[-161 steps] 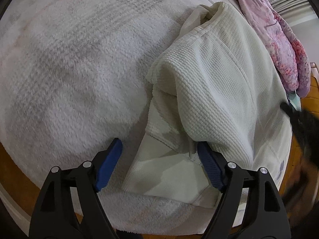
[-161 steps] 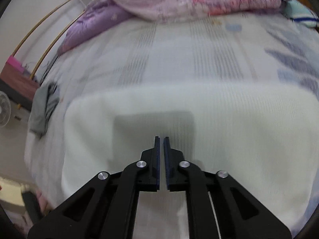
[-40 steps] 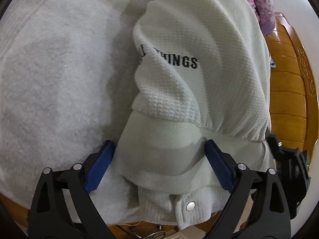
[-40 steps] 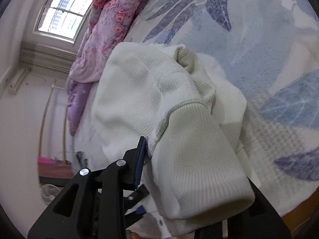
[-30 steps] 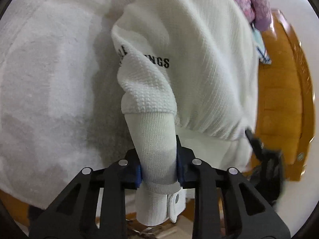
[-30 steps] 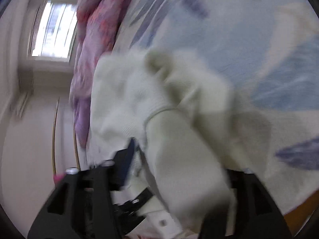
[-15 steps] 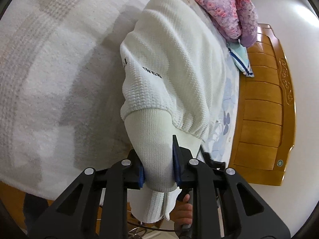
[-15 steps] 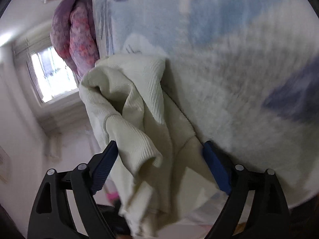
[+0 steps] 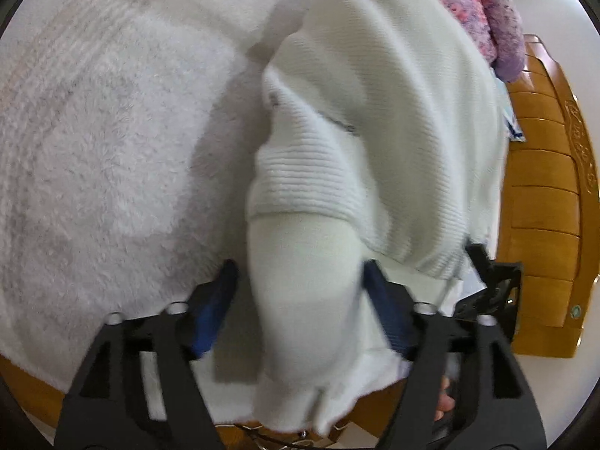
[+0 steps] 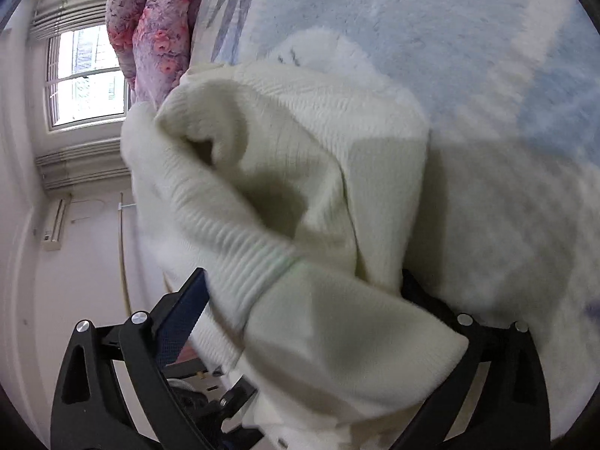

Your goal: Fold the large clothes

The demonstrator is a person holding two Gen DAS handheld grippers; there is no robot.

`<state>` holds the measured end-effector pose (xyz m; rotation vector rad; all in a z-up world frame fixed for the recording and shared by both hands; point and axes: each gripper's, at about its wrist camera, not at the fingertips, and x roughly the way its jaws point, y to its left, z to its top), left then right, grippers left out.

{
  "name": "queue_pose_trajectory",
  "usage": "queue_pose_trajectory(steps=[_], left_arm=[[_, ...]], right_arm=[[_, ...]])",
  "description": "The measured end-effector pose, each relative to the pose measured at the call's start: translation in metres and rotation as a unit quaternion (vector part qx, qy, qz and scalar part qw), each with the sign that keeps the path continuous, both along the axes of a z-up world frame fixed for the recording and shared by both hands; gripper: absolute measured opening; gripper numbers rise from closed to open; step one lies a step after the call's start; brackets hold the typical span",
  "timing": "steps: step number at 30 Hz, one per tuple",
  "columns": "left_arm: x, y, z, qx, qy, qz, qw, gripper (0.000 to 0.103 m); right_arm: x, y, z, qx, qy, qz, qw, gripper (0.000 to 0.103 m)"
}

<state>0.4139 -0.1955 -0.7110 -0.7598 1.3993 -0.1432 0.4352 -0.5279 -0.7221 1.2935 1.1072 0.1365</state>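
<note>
The left gripper [image 9: 300,300] hangs over the near edge of the bed [image 9: 93,168], and its jaws are opening. The blue pads [image 9: 213,311] stand clear of the cloth on the near side, with the ribbed hem of the sweater [image 9: 393,112] lying loose between them; the far pad is partly hidden, so contact there cannot be ruled out. The white sweater is bundled on the fluffy blanket, near the wooden footboard [image 9: 543,206], with its lower band drooping over the bed's edge toward the camera.

The right gripper [image 10: 300,315] shows at the right of the left view as a dark frame. In its own view its jaws are opening too, spread nearly as wide as they go. A thick folded roll of the sweater [image 10: 300,157] sits between the fingers [image 10: 183,311]; the left pad is bare and off the cloth, the right one is buried behind the fold.

As a judgement, this is the release that ends one fold: both ends are being let go so that the doubled cloth settles on the bed. The bundle looks lumpy, not flat. The next move calls for drawing both grippers back clear without dragging the hem, then finding fresh edges to square up or fold again. The overhanging band could slide off the mattress if nudged.
</note>
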Motion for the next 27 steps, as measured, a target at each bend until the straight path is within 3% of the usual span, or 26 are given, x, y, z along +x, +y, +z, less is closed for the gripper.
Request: queue_pose_trajectory(steps=[3,5,6,8,10,12,14,18,22,27], left_arm=[[0.004,0.0,-0.008,-0.005,0.0,0.002,1.0,0.079],[0.008,-0.004,-0.004,-0.003,-0.014,-0.008,0.9999,0.062],[0.013,-0.009,0.0,-0.012,-0.018,-0.024,0.9995,0.044],[0.019,-0.013,0.006,-0.005,-0.015,-0.032,0.9994,0.041],[0.025,-0.014,0.009,-0.009,-0.015,-0.036,0.9992,0.03],[0.03,-0.016,0.018,-0.003,-0.019,-0.049,0.9986,0.024],[0.032,-0.015,0.033,0.0,-0.036,-0.058,0.9977,0.023],[0.039,0.002,0.081,-0.022,-0.074,-0.042,0.9961,0.022],[0.047,0.006,0.146,0.008,-0.121,-0.054,0.9912,0.021],[0.057,0.026,0.218,0.015,-0.151,-0.051,0.9871,0.021]], right_arm=[[0.004,0.0,-0.001,0.0,-0.008,0.005,1.0,0.094],[0.004,0.001,0.007,0.014,-0.032,0.008,0.999,0.087],[0.011,0.002,0.01,0.015,-0.04,0.012,0.999,0.082],[0.02,0.006,0.016,0.015,-0.059,0.022,0.998,0.08],[0.027,0.008,0.008,0.017,-0.045,0.027,0.999,0.073],[0.029,0.008,0.005,0.029,-0.034,0.024,0.999,0.046],[0.029,0.009,0.024,0.025,-0.063,0.035,0.997,0.035],[0.04,0.014,0.077,0.023,-0.114,0.047,0.992,0.027],[0.053,0.028,0.129,0.027,-0.145,0.049,0.988,0.027],[0.062,0.044,0.187,0.032,-0.164,0.069,0.984,0.026]])
